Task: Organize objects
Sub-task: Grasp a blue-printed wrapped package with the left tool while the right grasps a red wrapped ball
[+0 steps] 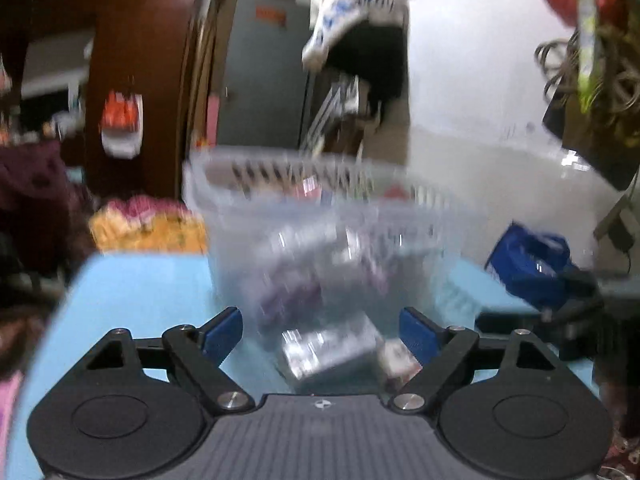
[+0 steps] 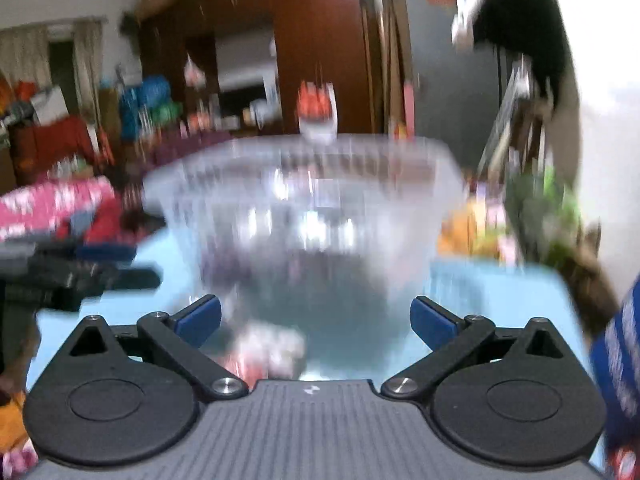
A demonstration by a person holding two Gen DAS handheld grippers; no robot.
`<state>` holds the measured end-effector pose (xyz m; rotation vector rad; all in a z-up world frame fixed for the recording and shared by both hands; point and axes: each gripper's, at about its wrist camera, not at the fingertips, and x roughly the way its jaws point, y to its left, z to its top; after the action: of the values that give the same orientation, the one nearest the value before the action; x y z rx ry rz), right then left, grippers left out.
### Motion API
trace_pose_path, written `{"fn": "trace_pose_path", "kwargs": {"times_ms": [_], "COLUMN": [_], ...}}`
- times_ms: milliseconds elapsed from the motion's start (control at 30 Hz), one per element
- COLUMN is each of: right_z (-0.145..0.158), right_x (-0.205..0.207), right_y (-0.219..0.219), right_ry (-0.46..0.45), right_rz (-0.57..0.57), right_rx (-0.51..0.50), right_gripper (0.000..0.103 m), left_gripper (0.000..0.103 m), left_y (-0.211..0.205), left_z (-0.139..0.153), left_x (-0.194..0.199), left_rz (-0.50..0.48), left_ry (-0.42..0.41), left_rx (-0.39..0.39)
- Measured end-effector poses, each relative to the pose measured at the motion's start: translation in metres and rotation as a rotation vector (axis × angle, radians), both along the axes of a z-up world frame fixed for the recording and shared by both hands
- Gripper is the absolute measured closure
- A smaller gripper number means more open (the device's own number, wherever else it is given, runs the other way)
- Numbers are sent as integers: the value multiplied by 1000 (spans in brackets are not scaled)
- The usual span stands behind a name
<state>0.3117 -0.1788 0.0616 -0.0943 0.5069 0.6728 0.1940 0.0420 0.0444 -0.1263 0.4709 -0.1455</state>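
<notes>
left tongs (image 1: 322,330) spread wide, empty, right tongs (image 2: 316,318) likewise, facing clear basket (image 1: 320,216)

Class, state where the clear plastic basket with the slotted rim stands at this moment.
In both wrist views the clear plastic basket stands centre frame on the light blue table, just ahead of the open left gripper and right gripper, with small packets inside.
</notes>
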Motion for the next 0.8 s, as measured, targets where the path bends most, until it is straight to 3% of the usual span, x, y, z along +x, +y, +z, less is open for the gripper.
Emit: {"fn": "trace_pose_path", "kwargs": {"times_ms": [167,300,367,500,667,733,800], "right_z": [-21,-26,-28,-34,-39,-42,-41], "right_x": [-3,-6,-8,-12,-14,-16,-17], "right_y": [-5,-1,5,12,21,27,25], "right_ry": [60,83,94,99,104,102,90], "right_rz": [35,73,90,118,149,158,157], "right_rx": [27,53,56,58,56,24,31], "right_gripper": [0,10,14,31,32,50,62], "left_gripper": [15,22,24,25,24,24,24], "left_y": [-15,-17,-10,-1,15,17,16], "left_z": [-18,-29,-30,-28,-28,-29,-31], "left_x": [22,30,28,22,14,16,19], "left_rz": [15,45,49,76,90,86,78], "left_ry": [61,116,110,98,82,84,95], "left_rx": [-5,6,-10,5,-29,-32,-30]}}
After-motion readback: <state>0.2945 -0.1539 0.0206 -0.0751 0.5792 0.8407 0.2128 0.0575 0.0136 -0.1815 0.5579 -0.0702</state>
